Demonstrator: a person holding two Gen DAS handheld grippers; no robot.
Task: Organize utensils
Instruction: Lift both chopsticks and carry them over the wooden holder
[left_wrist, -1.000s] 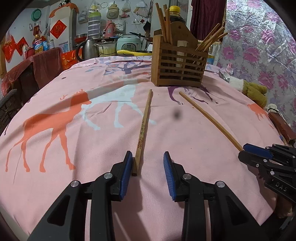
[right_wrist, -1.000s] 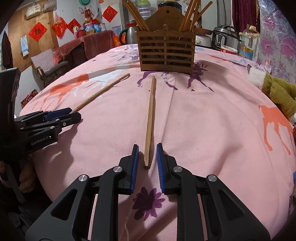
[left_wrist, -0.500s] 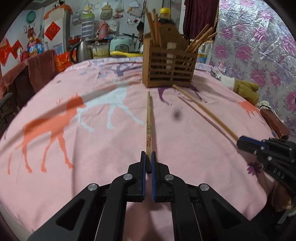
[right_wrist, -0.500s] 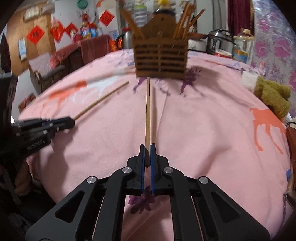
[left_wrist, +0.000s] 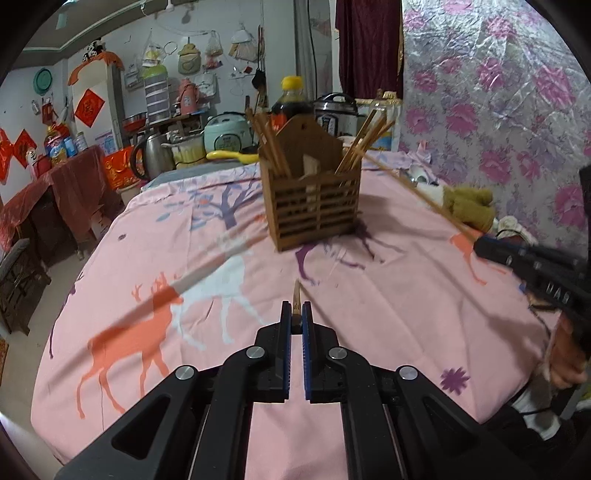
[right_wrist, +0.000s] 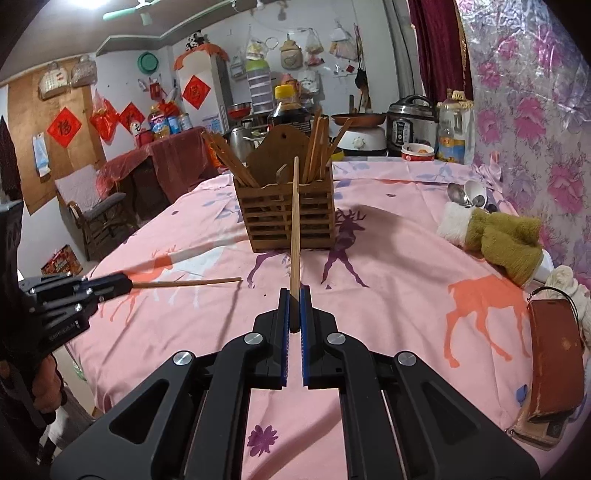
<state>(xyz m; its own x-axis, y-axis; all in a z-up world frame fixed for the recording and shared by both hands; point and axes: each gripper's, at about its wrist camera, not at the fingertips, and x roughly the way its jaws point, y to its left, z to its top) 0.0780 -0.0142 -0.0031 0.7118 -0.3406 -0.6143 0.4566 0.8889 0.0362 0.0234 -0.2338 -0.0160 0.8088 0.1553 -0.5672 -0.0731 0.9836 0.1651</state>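
Note:
A wooden slatted holder (left_wrist: 312, 206) with several chopsticks stands on the pink deer-print tablecloth (left_wrist: 388, 295). In the left wrist view my left gripper (left_wrist: 295, 314) is shut on one chopstick (left_wrist: 296, 295), seen nearly end-on and raised off the cloth. My right gripper (left_wrist: 480, 245) comes in from the right with its own chopstick (left_wrist: 417, 192) slanting up toward the holder. In the right wrist view my right gripper (right_wrist: 294, 306) is shut on that chopstick (right_wrist: 294, 229), which points at the holder (right_wrist: 288, 218). My left gripper (right_wrist: 127, 284) holds its chopstick (right_wrist: 188, 283) level at the left.
A green and white plush cloth (right_wrist: 498, 240) and some spoons (right_wrist: 465, 195) lie at the right. A brown case (right_wrist: 554, 354) sits at the table's right edge. Cookers, a kettle and bottles crowd the far end behind the holder. A chair (right_wrist: 96, 218) stands left of the table.
Both grippers have shut on the near ends of the two chopsticks that lay on the cloth. Both chopsticks have been lifted off the cloth.

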